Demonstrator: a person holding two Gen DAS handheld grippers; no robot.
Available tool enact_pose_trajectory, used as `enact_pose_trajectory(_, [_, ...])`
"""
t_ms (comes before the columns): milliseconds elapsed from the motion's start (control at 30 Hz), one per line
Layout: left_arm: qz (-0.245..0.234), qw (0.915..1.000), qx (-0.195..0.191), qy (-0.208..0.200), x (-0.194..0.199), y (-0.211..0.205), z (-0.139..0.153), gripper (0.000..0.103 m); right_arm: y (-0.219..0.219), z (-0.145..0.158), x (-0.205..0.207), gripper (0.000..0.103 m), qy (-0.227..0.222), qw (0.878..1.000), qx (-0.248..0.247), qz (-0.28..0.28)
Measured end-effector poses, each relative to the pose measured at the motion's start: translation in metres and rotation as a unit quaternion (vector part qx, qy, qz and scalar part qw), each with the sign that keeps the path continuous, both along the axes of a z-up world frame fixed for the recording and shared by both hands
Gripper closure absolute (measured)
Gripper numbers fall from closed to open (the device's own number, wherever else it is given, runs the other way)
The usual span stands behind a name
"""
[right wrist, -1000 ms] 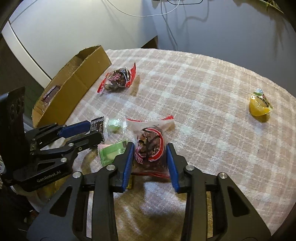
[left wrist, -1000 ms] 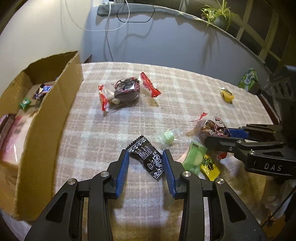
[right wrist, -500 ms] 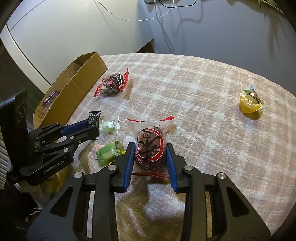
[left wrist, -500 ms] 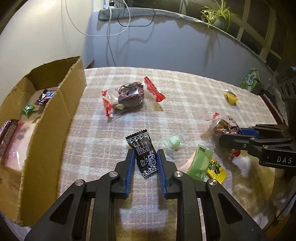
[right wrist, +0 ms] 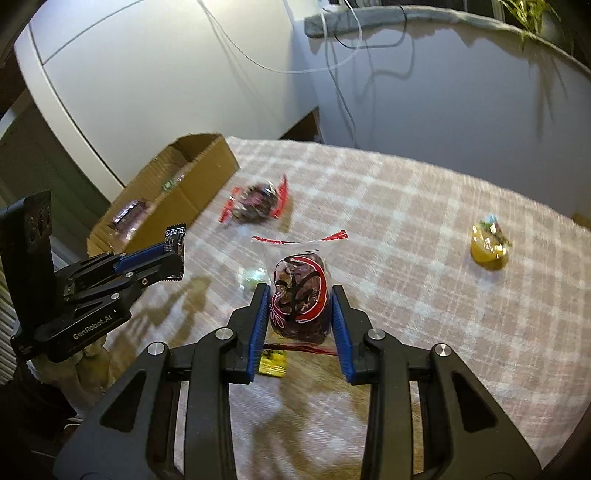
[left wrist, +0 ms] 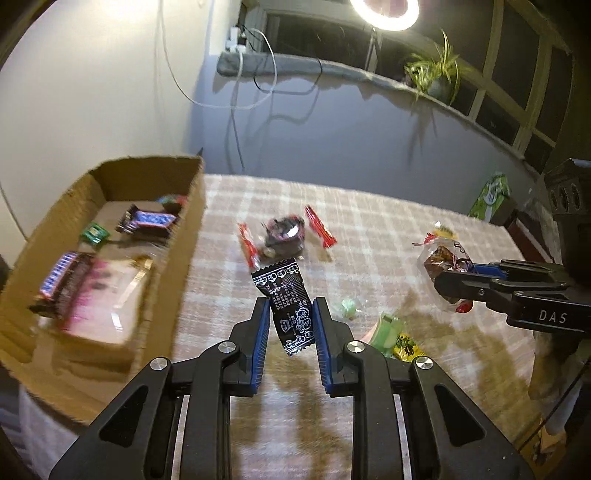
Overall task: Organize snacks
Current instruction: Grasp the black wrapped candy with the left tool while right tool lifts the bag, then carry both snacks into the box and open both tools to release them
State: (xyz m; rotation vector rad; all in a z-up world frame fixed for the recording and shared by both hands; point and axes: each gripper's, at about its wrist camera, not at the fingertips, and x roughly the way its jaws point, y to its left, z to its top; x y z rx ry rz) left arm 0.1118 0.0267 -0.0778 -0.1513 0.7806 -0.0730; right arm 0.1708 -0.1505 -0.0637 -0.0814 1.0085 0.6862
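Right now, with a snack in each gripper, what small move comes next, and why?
Probably carry the left gripper and its black packet leftward over the box and drop it in. The packet is pinched between the pads and off the cloth, and the open box, already holding snacks, sits just to its left. The right gripper, shut on the red bag, can follow.

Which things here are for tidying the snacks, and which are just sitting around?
For the job:
- left tongs holding a black sweet packet
- right tongs holding a red-and-clear snack bag
- cardboard box
- snacks left on the table: red-ended bag, yellow jelly

Just lying about:
- potted plant
- white cable
- ring lamp
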Motion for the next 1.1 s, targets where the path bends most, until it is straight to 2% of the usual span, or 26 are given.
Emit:
enact_pose_trajectory(233, [0.023, 0.9993, -0.006, -0.028, -0.015, 0.03, 0.019, 0.081, 0.034, 0.028, -0.006, 0.069, -0.026, 0.999, 0.012, 0.023])
enact_pose_trajectory(433, [0.047, 0.9983, 0.0, -0.036, -0.026, 0.055, 0.022, 0.081, 0.068, 0.042, -0.005, 0.069, -0.039, 0.998, 0.026, 0.042])
enact_pose_trajectory(767, [0.089, 0.9949, -0.002, -0.047, -0.037, 0.098, 0.027, 0.081, 0.13, 0.046, -0.002, 0.069, -0.043, 0.996, 0.033, 0.078])
enact_pose_trajectory(1100, [0.101, 0.9938, -0.003, -0.047, -0.042, 0.118, 0.024, 0.081, 0.187, 0.038, 0.003, 0.069, -0.04, 0.993, 0.022, 0.111])
